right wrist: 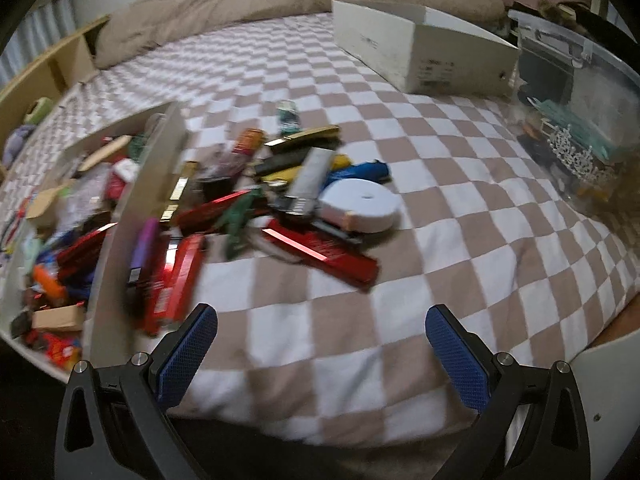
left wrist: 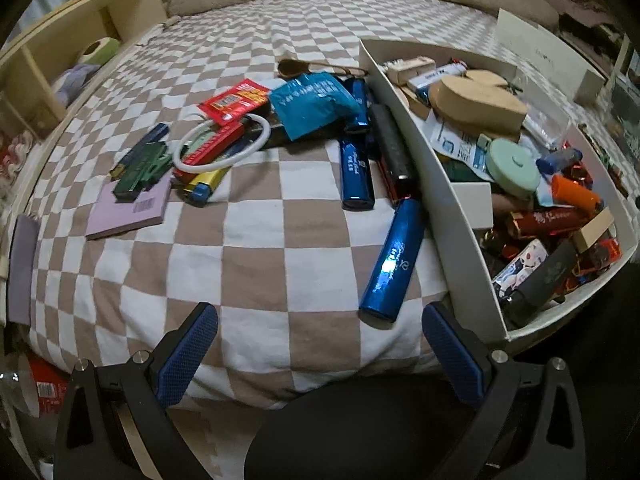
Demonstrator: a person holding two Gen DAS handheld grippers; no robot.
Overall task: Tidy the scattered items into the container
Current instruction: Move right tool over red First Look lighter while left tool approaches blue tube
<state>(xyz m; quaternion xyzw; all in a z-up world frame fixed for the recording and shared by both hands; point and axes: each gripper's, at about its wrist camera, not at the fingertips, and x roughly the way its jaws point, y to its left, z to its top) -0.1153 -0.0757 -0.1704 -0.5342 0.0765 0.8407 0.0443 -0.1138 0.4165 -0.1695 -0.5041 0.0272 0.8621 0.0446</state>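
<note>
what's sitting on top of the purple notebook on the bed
A dark green box lies across the far end of the purple notebook, hiding that end. The rest, with its barcode, is bare. What lies beneath the notebook cannot be seen.

**Colours on and around your checked bedspread**

You look down on a bedspread (left wrist: 256, 240) checked in beige and white. Your container (left wrist: 452, 240) is white, and both your grippers carry blue textured pads (left wrist: 188, 356) on black frames. Beside the container you see glossy blue tubes (left wrist: 394, 264), a teal packet (left wrist: 312, 104), a red packet (left wrist: 236, 100), a white ring (left wrist: 224, 144) and a lilac pad (left wrist: 130, 206). From your right gripper's camera, you see a red box (right wrist: 324, 256), a white roll (right wrist: 360, 204) and a second white box (right wrist: 424, 52).
</note>
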